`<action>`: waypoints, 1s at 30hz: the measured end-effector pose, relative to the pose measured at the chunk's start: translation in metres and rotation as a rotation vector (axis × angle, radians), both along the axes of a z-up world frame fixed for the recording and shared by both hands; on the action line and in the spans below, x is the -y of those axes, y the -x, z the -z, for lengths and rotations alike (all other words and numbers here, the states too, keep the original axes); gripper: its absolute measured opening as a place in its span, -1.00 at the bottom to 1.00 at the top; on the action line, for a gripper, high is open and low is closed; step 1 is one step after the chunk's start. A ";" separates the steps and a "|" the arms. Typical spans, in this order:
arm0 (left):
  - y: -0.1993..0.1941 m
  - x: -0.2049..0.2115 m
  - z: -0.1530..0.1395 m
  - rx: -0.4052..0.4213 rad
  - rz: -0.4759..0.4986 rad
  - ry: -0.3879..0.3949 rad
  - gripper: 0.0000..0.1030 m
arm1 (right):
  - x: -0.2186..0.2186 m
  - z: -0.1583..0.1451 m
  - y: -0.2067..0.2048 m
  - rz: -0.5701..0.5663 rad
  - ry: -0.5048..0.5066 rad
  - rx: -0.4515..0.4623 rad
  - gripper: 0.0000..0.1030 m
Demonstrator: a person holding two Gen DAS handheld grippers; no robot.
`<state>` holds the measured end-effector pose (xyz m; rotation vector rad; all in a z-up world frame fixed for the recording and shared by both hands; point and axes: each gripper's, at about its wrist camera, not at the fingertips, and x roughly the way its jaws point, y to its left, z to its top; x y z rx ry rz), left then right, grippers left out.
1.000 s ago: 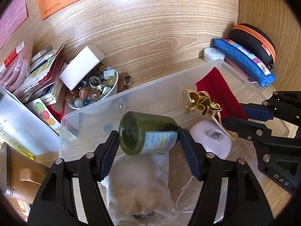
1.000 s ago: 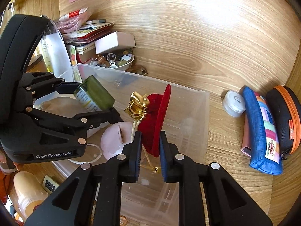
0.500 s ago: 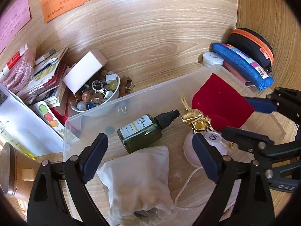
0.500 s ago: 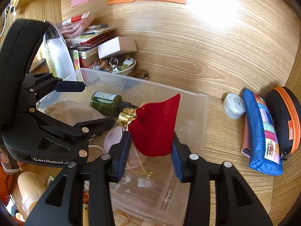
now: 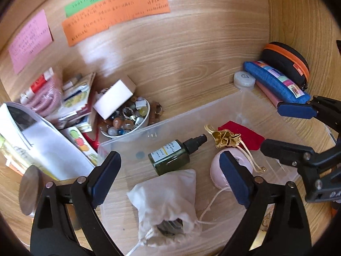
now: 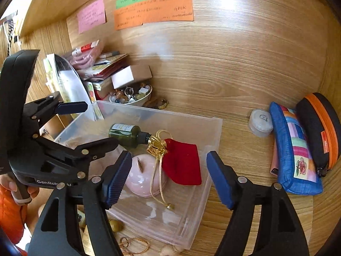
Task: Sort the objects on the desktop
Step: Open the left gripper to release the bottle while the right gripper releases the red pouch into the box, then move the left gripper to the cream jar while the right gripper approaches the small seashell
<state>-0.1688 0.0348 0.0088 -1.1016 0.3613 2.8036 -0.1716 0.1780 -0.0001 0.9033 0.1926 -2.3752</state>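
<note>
A: Where do your things lie?

B: Both are in the clear bin (image 6: pixel 213 128). Your green bottle (image 5: pixel 170 155) lies on its side near the far wall, and your red pouch (image 6: pixel 183 164) leans on the pink dome (image 6: pixel 145 177) by the right wall, so neither rolls out.

A: And the tongs?

B: Your left gripper (image 5: pixel 170 177) stands wide apart, nothing between. Your right gripper (image 6: pixel 168 179) is opening above the pouch, pads clear of it.

Wood-grain desk (image 6: pixel 245 81) meeting a matching wooden back panel (image 6: pixel 53 6) at 11 o'clock. Bright glare (image 6: pixel 230 2) falls at 1 o'clock.
</note>
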 end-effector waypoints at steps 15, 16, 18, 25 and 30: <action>-0.054 0.001 -0.044 -0.112 -0.024 0.014 0.89 | -0.012 -0.042 -0.043 0.020 0.034 -0.079 0.59; -0.058 0.001 -0.046 -0.119 -0.025 0.013 0.89 | -0.014 -0.046 -0.049 0.024 0.034 -0.097 0.59; -0.067 0.001 -0.050 -0.134 -0.028 0.006 0.90 | -0.017 -0.053 -0.058 0.035 0.028 -0.123 0.60; -0.099 0.005 -0.052 -0.157 -0.038 -0.020 0.95 | -0.028 -0.063 -0.089 0.076 0.030 -0.168 0.62; -0.116 0.006 -0.040 -0.136 -0.038 -0.024 0.95 | -0.037 -0.060 -0.104 0.107 0.036 -0.163 0.63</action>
